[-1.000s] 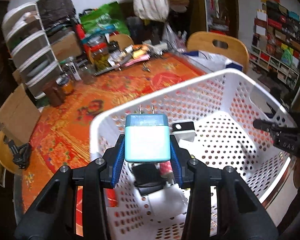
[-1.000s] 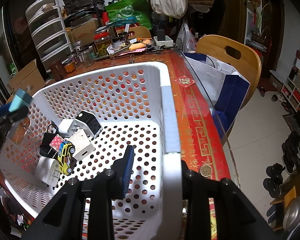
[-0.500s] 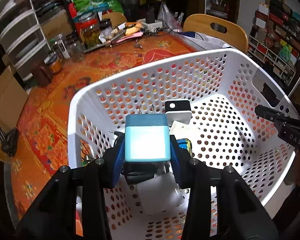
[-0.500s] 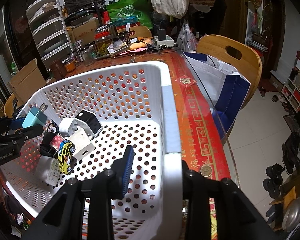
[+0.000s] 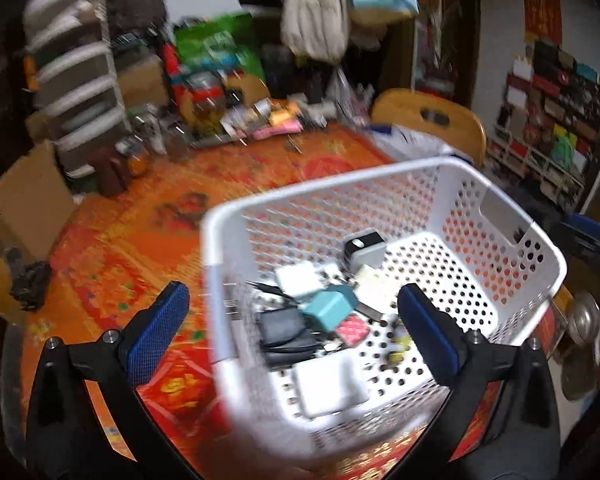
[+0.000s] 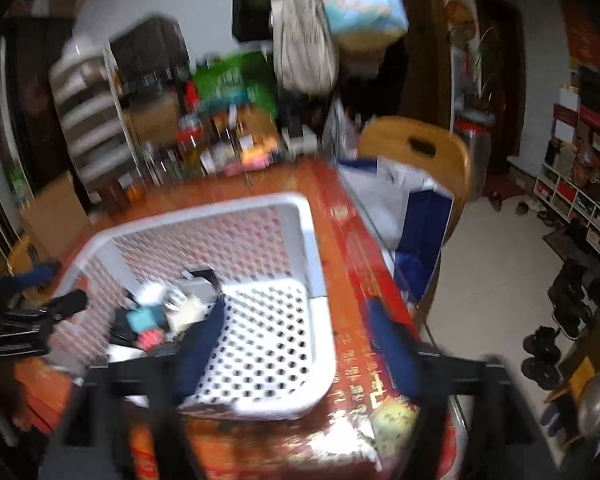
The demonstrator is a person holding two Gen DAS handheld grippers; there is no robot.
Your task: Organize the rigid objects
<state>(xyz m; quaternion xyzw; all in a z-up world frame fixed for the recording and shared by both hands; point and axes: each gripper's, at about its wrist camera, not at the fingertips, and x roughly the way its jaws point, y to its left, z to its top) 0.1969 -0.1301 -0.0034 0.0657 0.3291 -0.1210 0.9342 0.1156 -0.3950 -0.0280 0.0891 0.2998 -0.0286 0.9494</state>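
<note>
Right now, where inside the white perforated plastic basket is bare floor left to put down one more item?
White perforated plastic basket: the floor toward the handle-cutout wall is bare. Crowded: the opposite side, around the teal cube charger and the black pouch.

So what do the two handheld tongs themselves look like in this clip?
Both match. The left tongs have black, angular plastic arms with small silver screw heads along them, and each finger ends in a flat rectangular pad with a blue, finely cross-hatched face. The right tongs show the same black frame and blue pads, though heavily blurred. No cables, readable markings or sleeves are visible.
</note>
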